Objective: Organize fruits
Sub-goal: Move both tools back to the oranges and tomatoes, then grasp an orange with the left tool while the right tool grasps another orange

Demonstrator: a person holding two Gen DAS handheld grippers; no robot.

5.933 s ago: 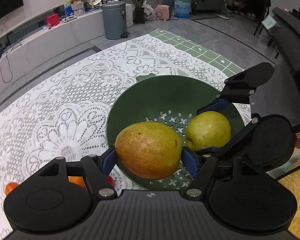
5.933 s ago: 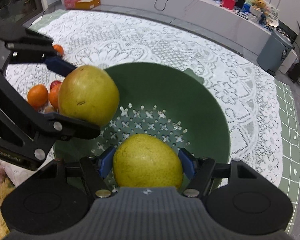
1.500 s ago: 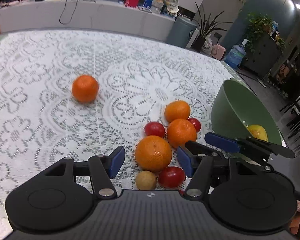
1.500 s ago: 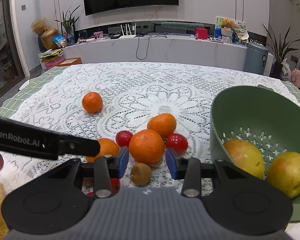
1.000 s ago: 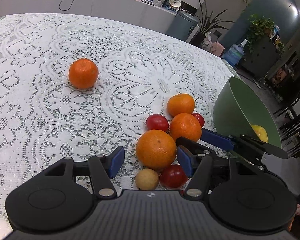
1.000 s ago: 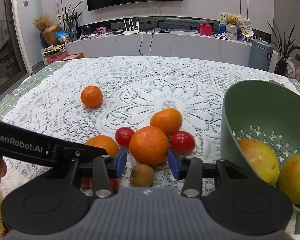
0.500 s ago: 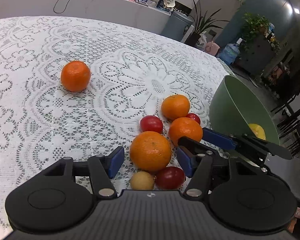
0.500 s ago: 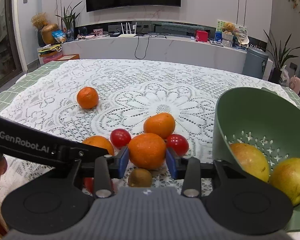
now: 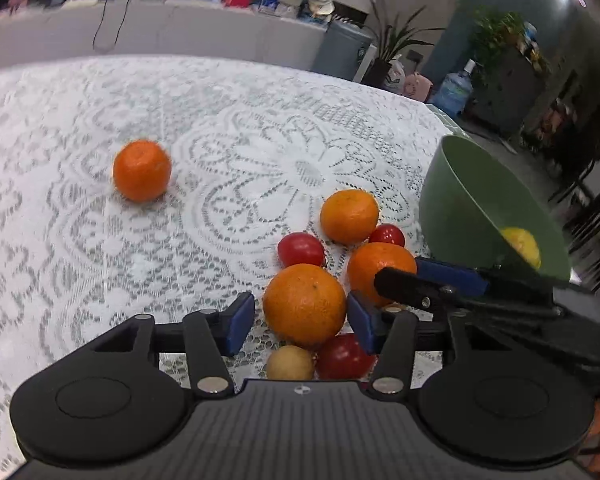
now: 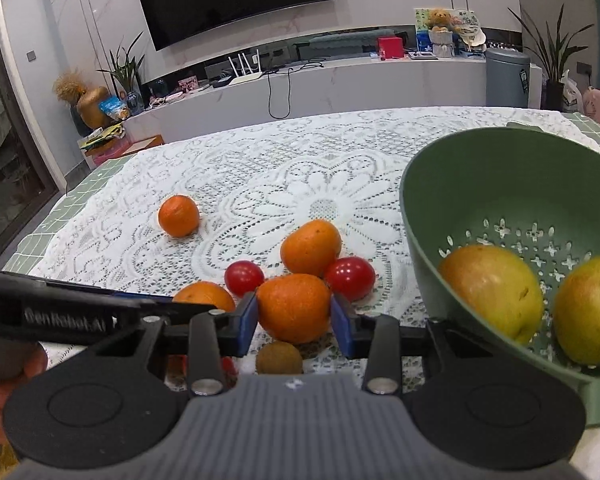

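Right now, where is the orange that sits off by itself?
The lone orange lies on the lace tablecloth at the left of both wrist views, well apart from the fruit cluster beside the green colander.

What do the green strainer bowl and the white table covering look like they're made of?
The green strainer bowl looks like moulded plastic: one even matte colour, smooth wall, neat cross-shaped drain holes in its base. The white table covering looks like lace, either fabric or vinyl: an openwork flower pattern with a green surface showing through the gaps.
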